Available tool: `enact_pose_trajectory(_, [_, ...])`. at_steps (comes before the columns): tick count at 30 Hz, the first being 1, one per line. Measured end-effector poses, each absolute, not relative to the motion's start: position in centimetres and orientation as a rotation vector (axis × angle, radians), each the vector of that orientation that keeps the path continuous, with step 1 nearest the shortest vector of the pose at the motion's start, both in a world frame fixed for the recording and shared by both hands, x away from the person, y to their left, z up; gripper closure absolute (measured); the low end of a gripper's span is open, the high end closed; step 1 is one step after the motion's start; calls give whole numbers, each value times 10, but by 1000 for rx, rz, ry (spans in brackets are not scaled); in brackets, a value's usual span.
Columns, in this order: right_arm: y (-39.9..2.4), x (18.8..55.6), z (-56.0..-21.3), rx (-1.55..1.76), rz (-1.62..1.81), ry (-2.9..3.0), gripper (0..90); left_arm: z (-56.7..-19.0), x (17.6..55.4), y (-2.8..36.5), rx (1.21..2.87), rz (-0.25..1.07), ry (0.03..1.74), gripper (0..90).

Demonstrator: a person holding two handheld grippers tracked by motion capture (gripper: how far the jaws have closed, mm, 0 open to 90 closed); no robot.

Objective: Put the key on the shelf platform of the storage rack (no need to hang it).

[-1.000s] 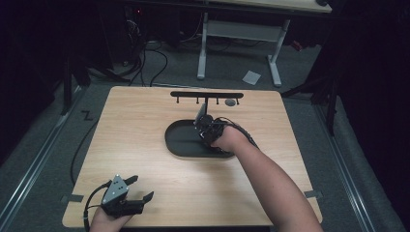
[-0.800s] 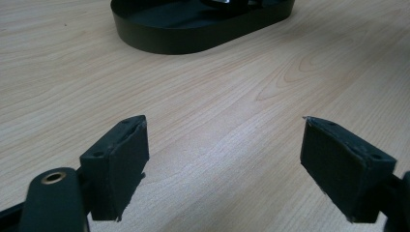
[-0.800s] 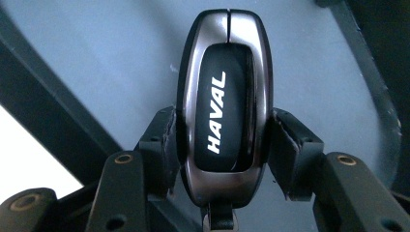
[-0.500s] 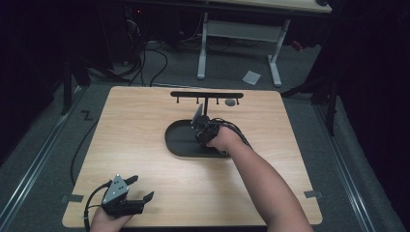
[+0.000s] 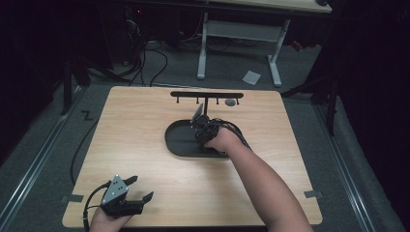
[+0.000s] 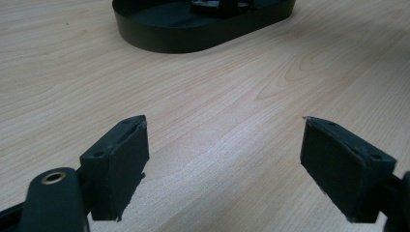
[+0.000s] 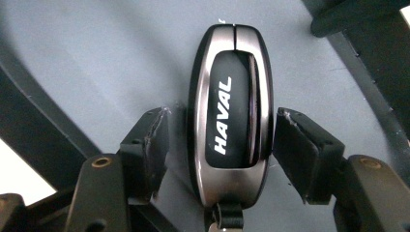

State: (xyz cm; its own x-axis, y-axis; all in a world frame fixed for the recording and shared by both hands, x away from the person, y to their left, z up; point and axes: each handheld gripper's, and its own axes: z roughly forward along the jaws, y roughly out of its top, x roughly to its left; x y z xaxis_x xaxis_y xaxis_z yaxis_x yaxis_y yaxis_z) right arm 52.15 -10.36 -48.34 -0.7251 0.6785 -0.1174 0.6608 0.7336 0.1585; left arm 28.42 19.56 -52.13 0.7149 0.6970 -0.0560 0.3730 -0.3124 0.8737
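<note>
The right gripper (image 7: 220,145) reaches down into a dark oval tray (image 5: 178,141) near the middle of the wooden table (image 5: 145,125), and in the right gripper view its two black jaws stand on either side of a car key fob (image 7: 231,111) that lies flat on the tray's grey floor. The fob is dark with a silver-grey border and carries the white word HAVAL along its length; a small loop or strap end shows at its lower end between the jaws. The left pad sits just beside the fob's edge and the right pad looks close against the other edge, but whether the pads are actually pressing on it cannot be told. In the high view the right gripper (image 5: 205,126) sits over the right half of the tray, with the person's right hand (image 5: 223,140) behind it and the forearm running down to the bottom edge. Behind the tray a thin black rack (image 5: 207,94) with a crossbar and short pegs stands on a post, and a small grey object (image 5: 230,102) hangs or lies by its right end. The left gripper (image 5: 135,191) rests well apart at the near left corner of the table, held in the left hand (image 5: 109,220); in the left gripper view (image 6: 225,159) its jaws are spread wide over bare wood, with the tray farther off ahead.
</note>
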Motion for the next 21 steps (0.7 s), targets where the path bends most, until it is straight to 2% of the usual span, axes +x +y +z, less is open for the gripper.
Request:
enact_pose_trajectory(8, [-106,513,-470,1068,217,2751,370,-522,285,194,1930,411,819,182])
enact_pose_trajectory(21, [-137,468,-446,1088,477,2647,347,-521,284,190,1947,401,803,182])
